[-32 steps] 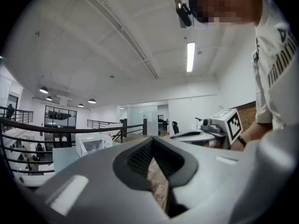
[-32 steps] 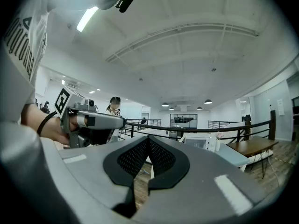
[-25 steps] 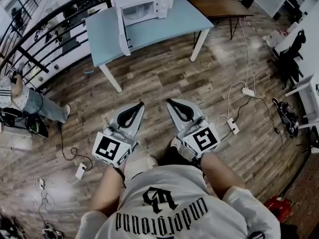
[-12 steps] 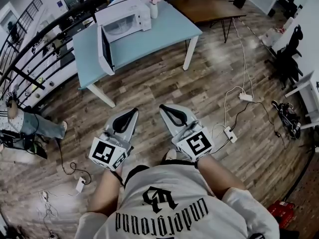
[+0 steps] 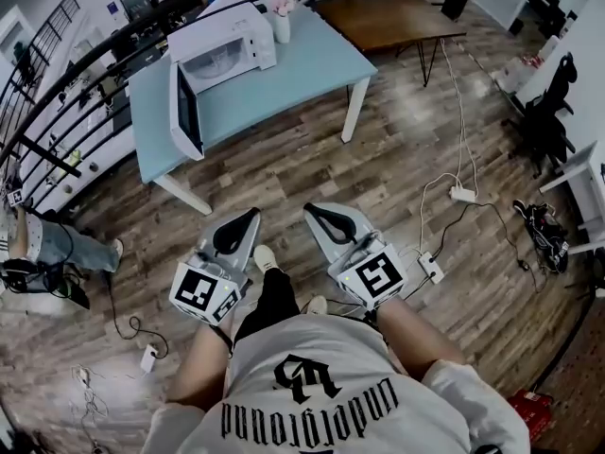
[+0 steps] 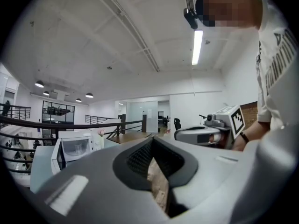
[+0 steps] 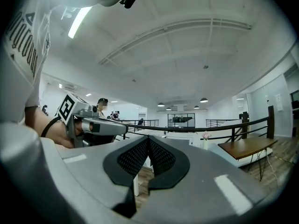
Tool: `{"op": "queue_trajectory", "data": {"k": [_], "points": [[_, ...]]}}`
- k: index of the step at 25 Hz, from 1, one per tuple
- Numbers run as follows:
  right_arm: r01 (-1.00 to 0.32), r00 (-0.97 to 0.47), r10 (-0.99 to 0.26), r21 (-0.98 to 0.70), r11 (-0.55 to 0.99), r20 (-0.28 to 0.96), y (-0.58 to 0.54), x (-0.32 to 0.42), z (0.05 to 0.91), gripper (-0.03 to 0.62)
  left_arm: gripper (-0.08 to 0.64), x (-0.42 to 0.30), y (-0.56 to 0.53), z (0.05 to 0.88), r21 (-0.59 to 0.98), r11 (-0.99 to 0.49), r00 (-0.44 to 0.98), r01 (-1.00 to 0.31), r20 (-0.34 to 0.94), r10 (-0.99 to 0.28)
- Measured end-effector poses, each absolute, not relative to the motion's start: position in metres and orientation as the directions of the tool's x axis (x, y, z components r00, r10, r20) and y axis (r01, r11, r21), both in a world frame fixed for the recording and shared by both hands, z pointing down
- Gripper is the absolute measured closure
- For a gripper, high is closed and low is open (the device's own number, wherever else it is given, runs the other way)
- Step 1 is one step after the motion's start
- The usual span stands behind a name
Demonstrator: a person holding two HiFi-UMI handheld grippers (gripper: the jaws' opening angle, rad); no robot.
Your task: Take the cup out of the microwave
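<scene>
While both point level over the wood floor (image 5: 284,173), the left tongs (image 5: 248,215) and the right tongs (image 5: 317,210) are each closed tip to tip with nothing between them, side by side in front of the person. Well ahead stands the blue table (image 5: 293,74), bearing the white microwave (image 5: 225,38) with its door (image 5: 186,112) swung open. The cup (image 6: 75,147) shows faintly inside the microwave, well apart from both tongs.
</scene>
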State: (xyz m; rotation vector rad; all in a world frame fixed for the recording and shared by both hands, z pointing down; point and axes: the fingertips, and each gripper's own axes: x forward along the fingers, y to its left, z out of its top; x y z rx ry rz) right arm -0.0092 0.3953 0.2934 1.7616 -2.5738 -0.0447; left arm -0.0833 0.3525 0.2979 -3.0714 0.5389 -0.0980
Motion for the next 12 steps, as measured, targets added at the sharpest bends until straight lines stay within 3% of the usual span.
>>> {"op": "queue_trajectory", "data": {"k": [12], "points": [[-0.936, -0.349, -0.936, 0.025, 0.35, 0.038, 0.327, 0.027, 0.31, 0.588, 0.511, -0.044, 0.273, 0.311, -0.001, -0.946, 0.944, -0.325, 0.057, -0.324]]}}
